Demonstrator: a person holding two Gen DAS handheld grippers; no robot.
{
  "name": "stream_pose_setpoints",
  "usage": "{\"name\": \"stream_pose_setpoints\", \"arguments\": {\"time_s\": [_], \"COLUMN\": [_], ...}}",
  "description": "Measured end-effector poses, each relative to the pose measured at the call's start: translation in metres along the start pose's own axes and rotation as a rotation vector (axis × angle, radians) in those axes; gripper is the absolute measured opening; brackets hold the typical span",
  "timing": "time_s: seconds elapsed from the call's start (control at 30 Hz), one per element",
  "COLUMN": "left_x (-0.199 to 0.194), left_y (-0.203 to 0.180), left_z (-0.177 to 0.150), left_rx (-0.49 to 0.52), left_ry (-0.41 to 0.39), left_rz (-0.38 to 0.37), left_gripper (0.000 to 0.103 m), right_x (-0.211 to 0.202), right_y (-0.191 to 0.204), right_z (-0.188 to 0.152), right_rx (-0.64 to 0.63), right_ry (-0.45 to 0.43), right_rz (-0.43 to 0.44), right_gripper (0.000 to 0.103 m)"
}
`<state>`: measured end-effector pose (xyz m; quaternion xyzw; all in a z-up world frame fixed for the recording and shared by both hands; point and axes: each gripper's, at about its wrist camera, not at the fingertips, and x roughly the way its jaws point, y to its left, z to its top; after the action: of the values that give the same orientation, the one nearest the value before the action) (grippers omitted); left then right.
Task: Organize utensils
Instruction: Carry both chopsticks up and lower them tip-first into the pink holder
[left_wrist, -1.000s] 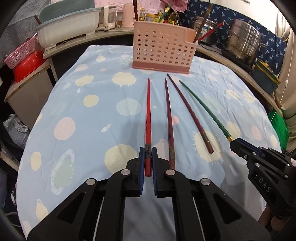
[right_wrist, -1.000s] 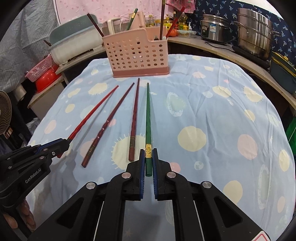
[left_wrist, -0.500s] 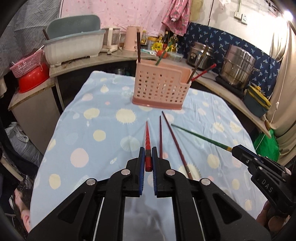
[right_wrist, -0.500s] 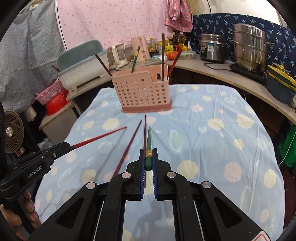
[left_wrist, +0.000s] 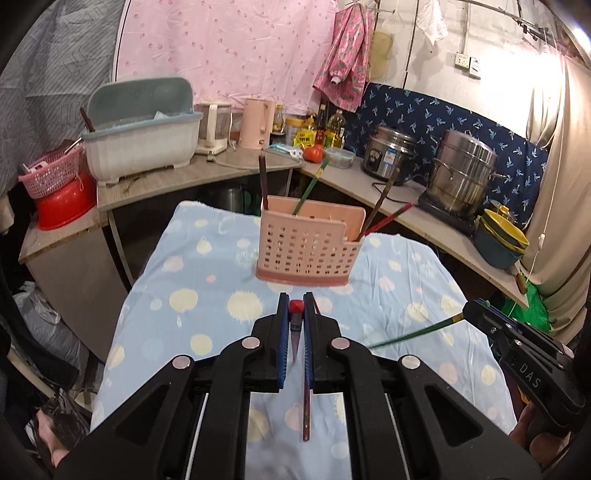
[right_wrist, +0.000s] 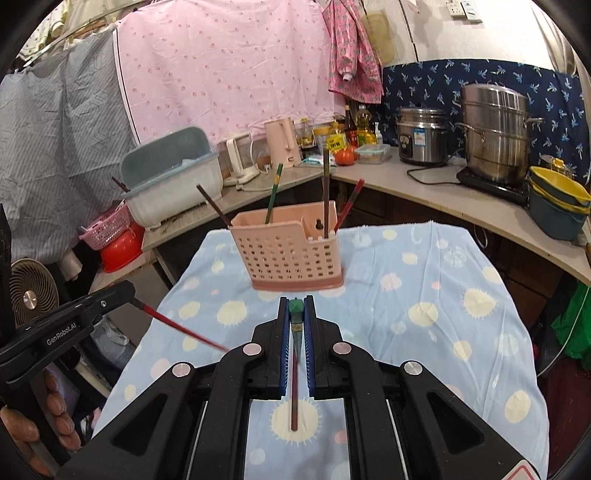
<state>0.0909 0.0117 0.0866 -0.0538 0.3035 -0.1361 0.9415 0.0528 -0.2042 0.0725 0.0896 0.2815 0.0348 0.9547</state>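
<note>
Between the two raised grippers and the pink perforated plastic utensil holder (left_wrist: 308, 247) the blue tablecloth with pale dots (left_wrist: 207, 295) lies bare — an open lane straight ahead in both wrist views. Two dark red chopsticks (left_wrist: 306, 410) lie flat on the cloth below the grippers, low and out of the way. Above the holder, chopsticks stand and lean outward — a dark one (right_wrist: 326, 192) upright, a red one (right_wrist: 349, 205) and a green one (right_wrist: 273, 194) slanting — crowding the top openings. Behind, the grey counter (right_wrist: 424, 184) carries steel pots (right_wrist: 495, 136) and a pale dish tub (left_wrist: 142, 142).
</note>
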Motion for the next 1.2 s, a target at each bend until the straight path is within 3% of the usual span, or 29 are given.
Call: {"name": "stream_pose_setpoints", "arguments": {"time_s": [0.4,0.93,1.2], "left_x": [0.004,0.034,0.071], "left_y": [-0.018,-0.032,-0.02], "left_z": [0.072,0.202,0.229], "left_rx": [0.069,0.112,0.089], "left_ry": [-0.092,-0.267,-0.315], "left_rz": [0.001,0.034,0.057], "left_gripper": [0.007,0.007,0.007], "right_x": [0.008,0.05,0.101], "right_y": [0.008,0.031,0.033], "right_z": [0.061,0.198,0.215], "right_rx": [-0.035,-0.08,-0.043], "right_ry": [-0.067,-0.246,-0.255], "right_rz": [0.019,0.015,0.029], "right_gripper": [0.007,0.007,0.007]}}
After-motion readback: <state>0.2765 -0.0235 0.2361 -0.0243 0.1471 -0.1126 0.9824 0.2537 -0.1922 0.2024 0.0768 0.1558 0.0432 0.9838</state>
